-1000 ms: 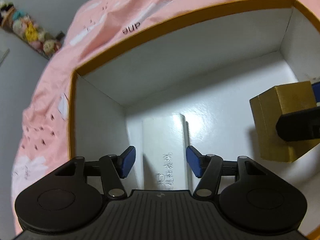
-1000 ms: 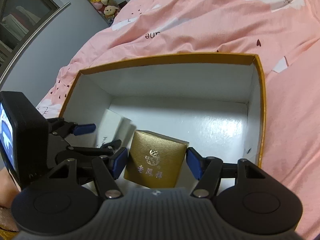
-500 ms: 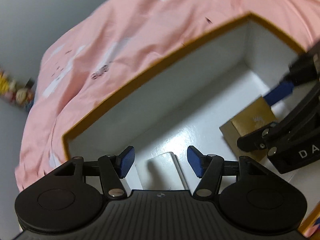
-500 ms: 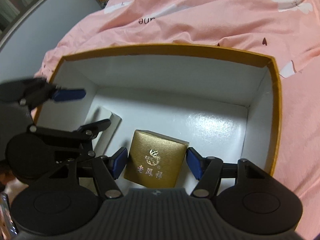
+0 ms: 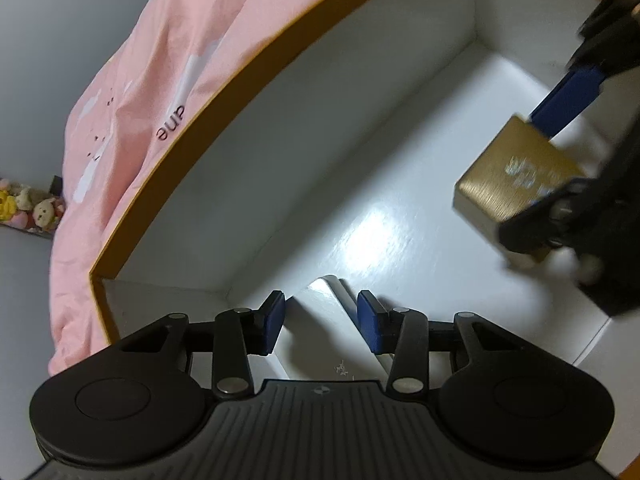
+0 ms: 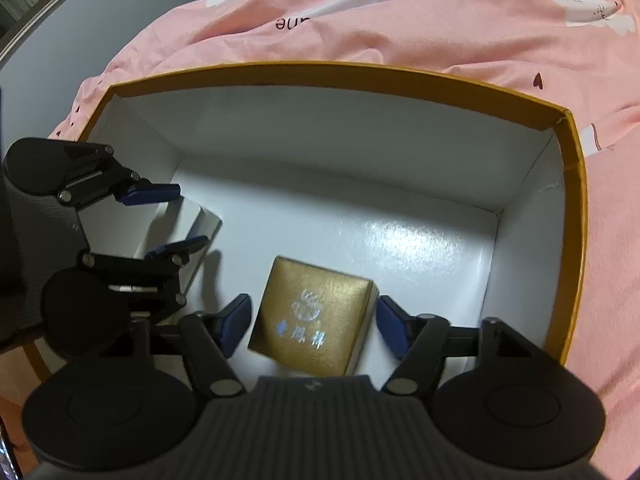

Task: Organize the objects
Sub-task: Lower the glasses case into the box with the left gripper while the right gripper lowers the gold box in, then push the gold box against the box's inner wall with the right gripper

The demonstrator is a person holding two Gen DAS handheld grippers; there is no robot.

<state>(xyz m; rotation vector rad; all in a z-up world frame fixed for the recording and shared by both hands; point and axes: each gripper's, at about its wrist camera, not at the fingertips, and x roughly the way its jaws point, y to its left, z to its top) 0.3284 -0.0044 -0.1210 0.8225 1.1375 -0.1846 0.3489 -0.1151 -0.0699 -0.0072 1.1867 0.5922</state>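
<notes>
A large box with an orange rim (image 6: 576, 184) and white inside lies on a pink bed. A gold box (image 6: 312, 316) with silver lettering rests on its floor, also seen in the left wrist view (image 5: 516, 184). My right gripper (image 6: 310, 326) is open, its blue pads on either side of the gold box with small gaps. A white box (image 5: 328, 324) lies at the big box's left side, also in the right wrist view (image 6: 188, 228). My left gripper (image 5: 320, 322) is open around the white box, pads apart from it.
Pink bedding (image 6: 400, 20) with white clouds surrounds the big box. Plush toys (image 5: 24, 208) sit on a shelf by the grey wall. The big box's white floor (image 6: 400, 236) is bare toward the far right corner.
My right gripper has opened wider, away from the gold box's sides. My left gripper has pulled back and turned, so the white box sits lower between its pads.
</notes>
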